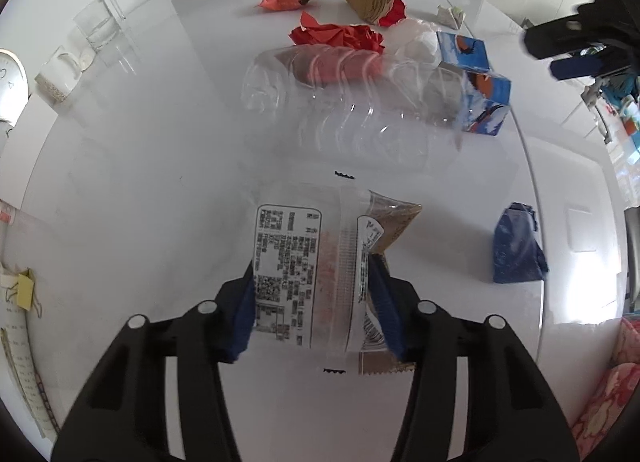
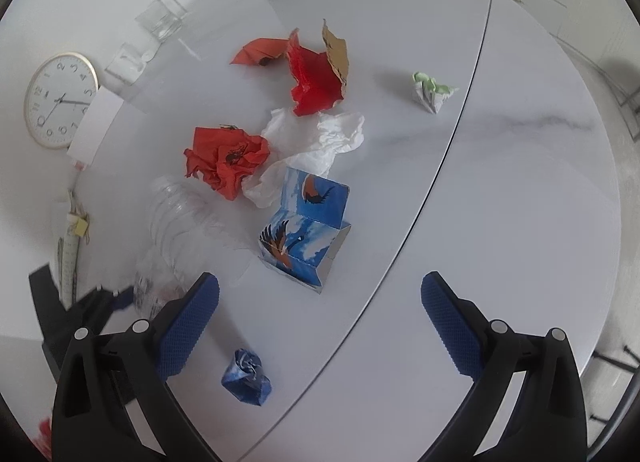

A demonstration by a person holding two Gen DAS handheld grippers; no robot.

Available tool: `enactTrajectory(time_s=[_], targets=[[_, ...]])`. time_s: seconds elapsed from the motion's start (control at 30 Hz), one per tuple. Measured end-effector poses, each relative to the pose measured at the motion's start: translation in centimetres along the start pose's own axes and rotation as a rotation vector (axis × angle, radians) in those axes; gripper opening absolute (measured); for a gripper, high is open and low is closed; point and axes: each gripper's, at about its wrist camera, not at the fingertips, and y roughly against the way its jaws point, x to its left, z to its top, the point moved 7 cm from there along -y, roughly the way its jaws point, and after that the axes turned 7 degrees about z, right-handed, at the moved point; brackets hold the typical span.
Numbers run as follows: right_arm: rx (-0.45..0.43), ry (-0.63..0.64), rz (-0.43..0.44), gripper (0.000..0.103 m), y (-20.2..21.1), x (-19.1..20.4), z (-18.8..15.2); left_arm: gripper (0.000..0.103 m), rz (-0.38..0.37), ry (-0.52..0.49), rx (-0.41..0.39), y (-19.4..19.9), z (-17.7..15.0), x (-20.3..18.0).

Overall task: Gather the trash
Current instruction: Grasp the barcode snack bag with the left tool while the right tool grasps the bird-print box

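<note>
My left gripper [image 1: 316, 282] is shut on a clear plastic snack wrapper [image 1: 312, 262] with a printed label, held above the white table [image 1: 120, 182]. Ahead of it lie a clear plastic bottle [image 1: 352, 110], a blue bird-print carton [image 1: 476, 82], crumpled red paper [image 1: 340, 36] and a crumpled blue wrapper [image 1: 516, 246]. My right gripper [image 2: 320, 294] is open and empty, above the table. The blue wrapper [image 2: 248, 376] lies between its fingers, lower down. The carton [image 2: 308, 230], bottle [image 2: 184, 222], white tissue [image 2: 316, 142], red papers [image 2: 228, 162] and a green-white wad [image 2: 432, 90] lie ahead.
Torn cardboard with red paper [image 2: 320, 70] and an orange wrapper [image 2: 260, 52] lie at the back. Glass jars [image 2: 160, 18], a wall clock [image 2: 60, 100] and a calendar [image 2: 70, 254] stand at the left. A seam [image 2: 452, 142] crosses the table.
</note>
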Motion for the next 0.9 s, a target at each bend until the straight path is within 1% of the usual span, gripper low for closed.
enactTrajectory(time_s=[0.1,0.23,0.33,0.4,0.43,0.47,0.5,0.53,0.57,0.6,0.67,0.73,0.9], targets=[[-0.021,-0.08,0.009,0.1,-1.3,0.1,0.5,0.049,0.02,0.037,-0.036,1.5,-0.5,0.4],[-0.053,-0.183,0.018,0.1,-3.0,0.4,1.1,0.049,0.066,0.097,-0.06,3.3,-0.7,0.8],[-0.07,-0.219,-0.007,0.1,-4.3,0.5,1.6,0.049,0.086,0.138,-0.056,3.9,-1.0,1.1],[-0.07,-0.223,-0.041,0.1,-4.9,0.4,1.6,0.049,0.091,0.179,-0.053,4.3,-1.2,1.1],[-0.07,-0.226,-0.044,0.096,-5.1,0.4,1.5,0.049,0.086,0.195,-0.05,4.5,-1.3,1.1],[-0.067,-0.227,-0.044,0.089,-5.3,0.4,1.5,0.049,0.084,0.206,-0.049,4.5,-1.3,1.0],[-0.061,-0.221,-0.038,0.086,-5.6,0.4,1.4,0.049,0.077,0.224,-0.045,4.7,-1.4,0.8],[-0.057,-0.219,-0.022,0.076,-5.7,0.4,1.3,0.049,0.065,0.23,-0.039,4.8,-1.7,0.5],[-0.052,-0.22,-0.005,0.062,-5.8,0.3,1.2,0.049,0.054,0.232,-0.032,4.8,-1.7,0.3],[-0.046,-0.22,0.005,0.057,-5.9,0.2,1.1,0.049,0.049,0.235,-0.033,4.8,-1.6,0.0],[-0.046,-0.209,0.02,0.052,-5.6,-0.1,0.9,0.049,0.047,0.233,-0.042,5.4,-1.7,-0.5],[-0.051,-0.196,0.029,0.05,-5.1,-0.5,0.9,0.049,0.041,0.236,-0.05,5.7,-1.4,-0.9],[-0.076,-0.155,0.059,0.05,-2.8,-1.1,1.0,0.049,0.025,0.241,-0.059,6.9,-0.5,-2.6]])
